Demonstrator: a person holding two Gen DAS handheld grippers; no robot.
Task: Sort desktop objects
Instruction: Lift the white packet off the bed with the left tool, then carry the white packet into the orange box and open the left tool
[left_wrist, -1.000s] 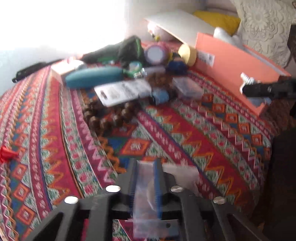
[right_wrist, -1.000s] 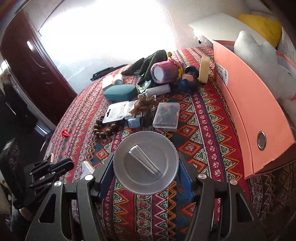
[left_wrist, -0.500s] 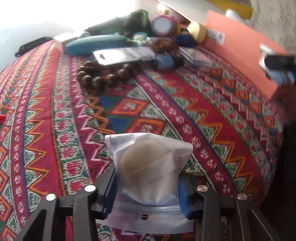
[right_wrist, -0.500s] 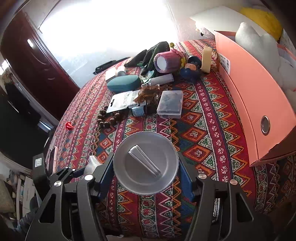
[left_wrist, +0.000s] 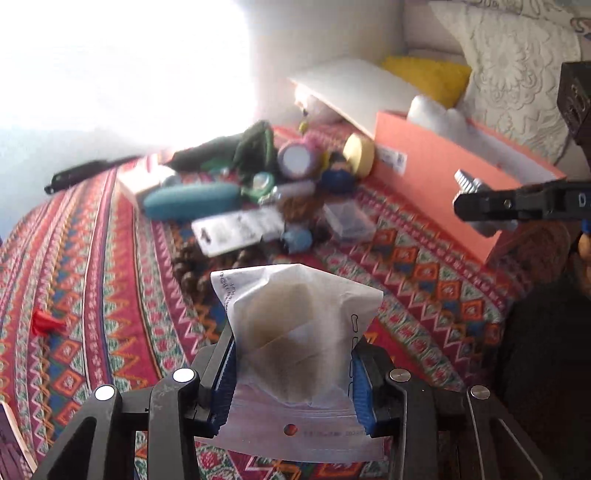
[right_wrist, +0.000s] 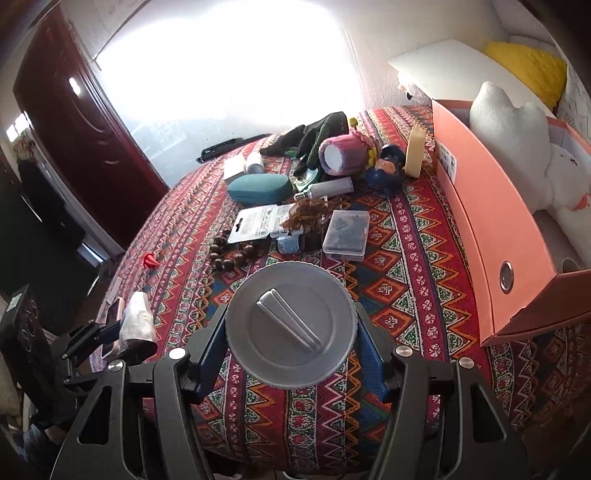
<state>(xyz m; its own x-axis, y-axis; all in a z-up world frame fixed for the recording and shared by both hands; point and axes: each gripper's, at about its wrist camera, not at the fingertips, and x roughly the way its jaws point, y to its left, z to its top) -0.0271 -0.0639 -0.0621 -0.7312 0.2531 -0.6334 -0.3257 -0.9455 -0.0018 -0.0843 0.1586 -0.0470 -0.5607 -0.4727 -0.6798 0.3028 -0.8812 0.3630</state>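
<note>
My left gripper (left_wrist: 291, 354) is shut on a white sachet (left_wrist: 295, 332) and holds it above the patterned tablecloth (left_wrist: 424, 295). It also shows at the left in the right wrist view (right_wrist: 110, 332) with the sachet (right_wrist: 136, 323). My right gripper (right_wrist: 291, 336) is shut on a round silver metal lid (right_wrist: 291, 325) with a raised bar handle, held above the cloth. It shows at the right in the left wrist view (left_wrist: 480, 206). A pile of desktop objects lies farther back: teal case (right_wrist: 258, 186), blister card (right_wrist: 256, 223), clear plastic box (right_wrist: 347, 236), brown beads (right_wrist: 232, 254).
An orange box (right_wrist: 487, 229) with white plush toys (right_wrist: 517, 147) stands along the right. A pink knitted cup (right_wrist: 340, 153), dark gloves (right_wrist: 314, 134), a cream candle (right_wrist: 415, 151) and a blue figure (right_wrist: 386, 171) lie at the back. A red cone (right_wrist: 149, 260) sits left.
My left gripper has lifted the sachet off the cloth and raised it, so the far pile and orange box are in view again. The right gripper stays almost still with the lid.
</note>
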